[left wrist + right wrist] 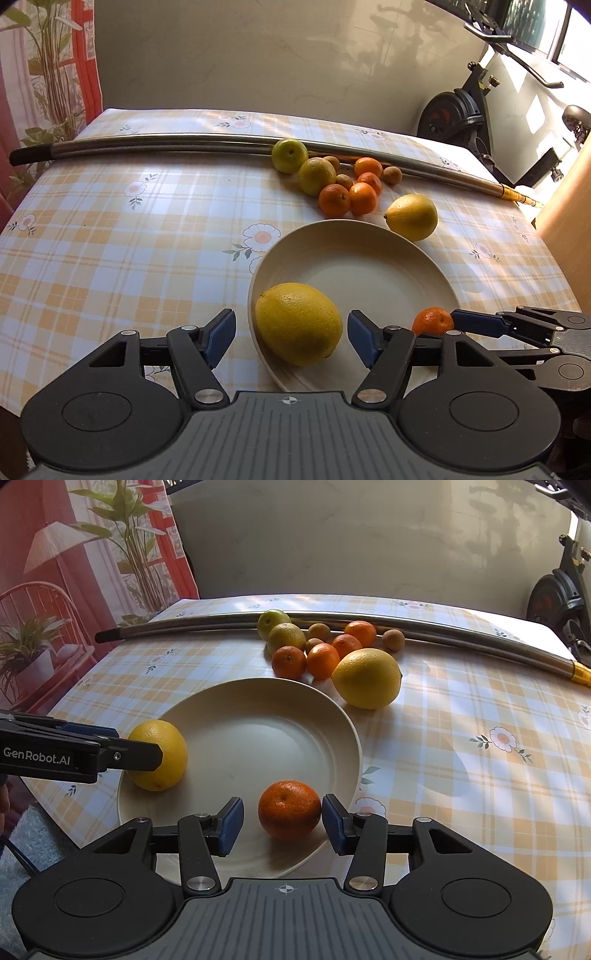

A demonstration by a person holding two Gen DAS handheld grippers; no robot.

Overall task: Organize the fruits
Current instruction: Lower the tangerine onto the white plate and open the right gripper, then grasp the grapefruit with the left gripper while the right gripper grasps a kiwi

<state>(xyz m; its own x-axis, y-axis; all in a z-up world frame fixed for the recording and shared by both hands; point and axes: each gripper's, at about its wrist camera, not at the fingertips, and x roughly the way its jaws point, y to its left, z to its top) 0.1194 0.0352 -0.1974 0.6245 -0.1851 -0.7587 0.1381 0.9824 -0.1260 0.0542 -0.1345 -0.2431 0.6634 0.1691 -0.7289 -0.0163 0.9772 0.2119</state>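
A cream plate (369, 258) (258, 716) sits on the checked tablecloth. A large lemon (298, 323) (162, 755) lies on the plate's left edge, between the open jaws of my left gripper (291, 338), not gripped. A mandarin (289, 809) (432, 321) lies on the plate's near side between the open jaws of my right gripper (282, 821); the right pad sits close beside it. A second large lemon (412, 217) (366, 678) lies on the cloth beyond the plate. A cluster of mandarins (321, 660), two greenish citrus (284, 637) and small brown fruits lies further back.
A long metal pole (184, 142) (461, 635) lies across the table behind the fruit. An exercise bike (465, 110) stands at the back right. A curtain hangs at the left. The table's right edge meets a wooden panel (569, 221).
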